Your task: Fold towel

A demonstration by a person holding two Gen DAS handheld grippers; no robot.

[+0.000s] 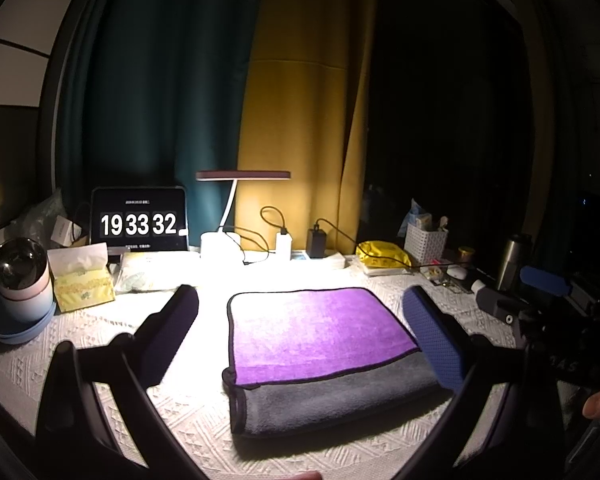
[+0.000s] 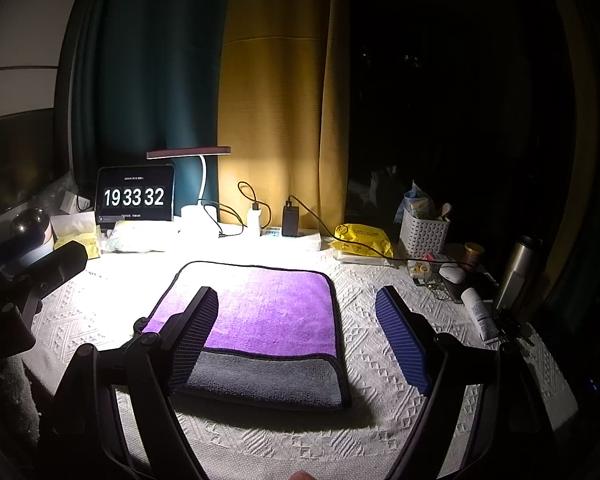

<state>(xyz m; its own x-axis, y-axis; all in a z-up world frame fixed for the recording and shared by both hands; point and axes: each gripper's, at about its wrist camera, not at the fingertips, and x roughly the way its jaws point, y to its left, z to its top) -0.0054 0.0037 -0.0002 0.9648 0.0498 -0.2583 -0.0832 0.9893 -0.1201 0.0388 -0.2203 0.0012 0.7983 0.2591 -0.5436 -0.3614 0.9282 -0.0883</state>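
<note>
Both grippers, left gripper and right gripper, gape over the folded purple-and-grey towel.

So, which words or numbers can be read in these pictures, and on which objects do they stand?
"19 33 32": large white digits on the tablet screen, also legible in the left wrist view.
Small lines above and below those digits: too small to read.
Yellow packet: has print, blurred.
White tube: has print, too small.
Tissue box: pattern only, no legible words.
Towel: no text visible.
</note>
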